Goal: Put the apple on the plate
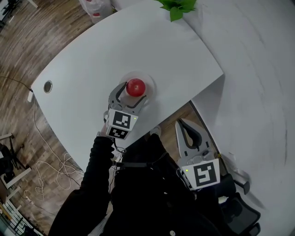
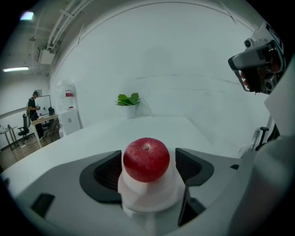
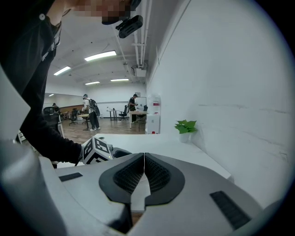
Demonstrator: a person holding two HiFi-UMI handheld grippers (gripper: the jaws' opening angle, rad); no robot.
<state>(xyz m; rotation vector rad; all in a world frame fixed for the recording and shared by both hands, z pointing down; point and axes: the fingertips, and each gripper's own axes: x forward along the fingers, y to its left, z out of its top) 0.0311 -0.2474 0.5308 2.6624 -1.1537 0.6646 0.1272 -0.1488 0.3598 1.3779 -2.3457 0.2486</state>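
A red apple (image 1: pixel 135 86) (image 2: pixel 146 159) rests on a white plate (image 1: pixel 151 83) near the front edge of the white table (image 1: pixel 92 60). In the left gripper view the plate shows as a white raised base (image 2: pixel 150 194) under the apple. My left gripper (image 1: pixel 132 93) (image 2: pixel 148 167) is open, one jaw on each side of the apple, with a small gap on the right. My right gripper (image 1: pixel 184 124) (image 3: pixel 144 159) is shut on nothing and hangs off the table's right corner, beside the person's body.
A potted green plant (image 1: pixel 176 7) (image 2: pixel 128 100) (image 3: pixel 185 126) stands at the table's far end by the white wall. A round cable hole (image 1: pixel 47 86) is at the table's left. Cables (image 1: pixel 46 166) lie on the wooden floor. An office chair (image 1: pixel 239 212) sits at bottom right.
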